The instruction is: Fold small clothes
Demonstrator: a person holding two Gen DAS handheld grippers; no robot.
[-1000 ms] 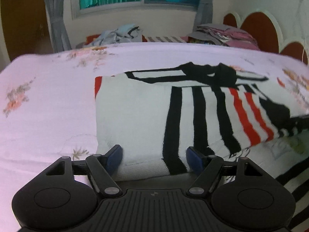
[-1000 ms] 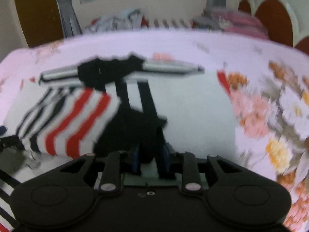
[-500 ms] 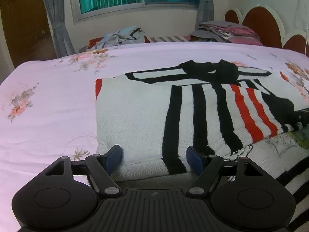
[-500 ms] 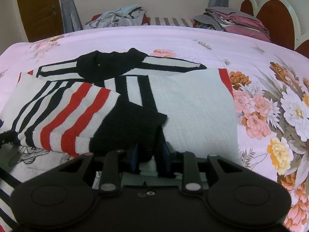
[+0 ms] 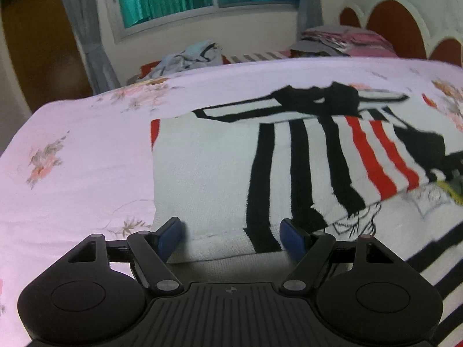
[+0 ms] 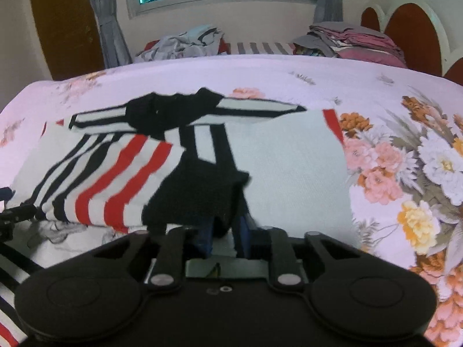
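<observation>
A small white knit sweater (image 5: pixel 208 173) with black and red stripes lies spread on the pink floral bed; it also shows in the right wrist view (image 6: pixel 277 156). One striped sleeve (image 6: pixel 115 173) is folded across its front. My left gripper (image 5: pixel 231 232) is open, its blue pads either side of the sweater's near hem. My right gripper (image 6: pixel 224 234) is shut on the sleeve's black cuff (image 6: pixel 199 199), held low over the sweater.
The floral bedsheet (image 5: pixel 86 156) stretches to the left and far side. A loose clothes heap (image 6: pixel 185 43) and a folded stack (image 6: pixel 356 40) lie at the bed's far end. More striped fabric (image 5: pixel 434 274) lies at the near right.
The right gripper has carried the black cuff slightly leftward across the sweater, still shut on it. The left gripper stays open at the hem; its view has tilted a little.
</observation>
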